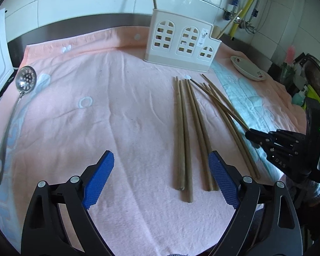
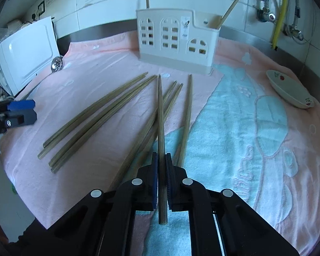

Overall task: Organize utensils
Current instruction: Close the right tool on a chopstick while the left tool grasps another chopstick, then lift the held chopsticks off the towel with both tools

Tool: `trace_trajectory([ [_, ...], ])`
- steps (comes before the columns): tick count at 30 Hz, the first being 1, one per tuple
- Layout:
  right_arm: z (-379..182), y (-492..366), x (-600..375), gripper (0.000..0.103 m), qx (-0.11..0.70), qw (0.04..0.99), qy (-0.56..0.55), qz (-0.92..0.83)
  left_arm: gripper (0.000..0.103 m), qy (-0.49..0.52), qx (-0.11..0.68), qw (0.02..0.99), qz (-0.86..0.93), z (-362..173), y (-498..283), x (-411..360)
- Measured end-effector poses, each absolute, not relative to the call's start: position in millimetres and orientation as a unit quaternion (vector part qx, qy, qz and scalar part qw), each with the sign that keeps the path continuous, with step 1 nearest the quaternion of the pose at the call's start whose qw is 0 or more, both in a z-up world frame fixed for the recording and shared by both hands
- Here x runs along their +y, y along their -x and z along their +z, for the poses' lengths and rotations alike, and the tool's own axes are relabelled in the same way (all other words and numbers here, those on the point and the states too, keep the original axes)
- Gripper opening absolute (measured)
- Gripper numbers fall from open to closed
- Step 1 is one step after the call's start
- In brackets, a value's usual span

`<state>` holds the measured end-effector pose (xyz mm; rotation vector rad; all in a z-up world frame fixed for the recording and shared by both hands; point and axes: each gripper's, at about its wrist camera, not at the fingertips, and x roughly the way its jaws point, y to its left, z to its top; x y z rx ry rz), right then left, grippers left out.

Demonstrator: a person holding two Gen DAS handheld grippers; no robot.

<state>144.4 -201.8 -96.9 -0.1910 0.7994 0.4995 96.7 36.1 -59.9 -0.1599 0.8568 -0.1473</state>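
Pink terry towel (image 2: 96, 68) covers the bench. Right tool (image 2: 162, 160) clamps one long wooden chopstick (image 2: 160, 111), tip toward the cream house-shaped plastic holder (image 2: 177, 40) at 12 o'clock. Left tool (image 1: 160, 177) stands wide over loose wooden chopsticks (image 1: 182, 134).

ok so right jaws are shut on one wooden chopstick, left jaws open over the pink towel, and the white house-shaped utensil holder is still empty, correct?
Not empty. The right wrist view shows two chopsticks already standing in the white house-shaped utensil holder. The rest holds: right gripper shut on one wooden chopstick, left gripper open over the pink towel.
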Motion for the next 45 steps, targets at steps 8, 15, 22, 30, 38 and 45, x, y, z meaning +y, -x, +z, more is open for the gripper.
trace_trajectory([
  [8, -70, -133, -211, 0.007, 0.351, 0.902, 0.076, 0.240, 0.057, 0.042, 0.417, 0.903, -0.089, -66, -106, 13],
  [15, -53, -127, -218, 0.007, 0.330, 0.911, 0.062, 0.241, 0.022, 0.054, 0.432, 0.894, -0.106, -77, -119, 6],
  [22, -47, -125, -219, 0.007, 0.321, 0.914, 0.060, 0.243, 0.008, 0.059, 0.438, 0.891, -0.104, -84, -124, 6],
  [30, -46, -126, -217, 0.007, 0.320, 0.914, 0.060, 0.243, 0.008, 0.062, 0.446, 0.887, -0.099, -88, -129, 7],
  [38, -44, -128, -215, 0.007, 0.320, 0.913, 0.062, 0.244, 0.008, 0.071, 0.457, 0.882, -0.096, -93, -133, 8],
  [45, -38, -131, -214, 0.007, 0.319, 0.914, 0.062, 0.242, 0.006, 0.069, 0.454, 0.883, -0.096, -86, -133, 6],
])
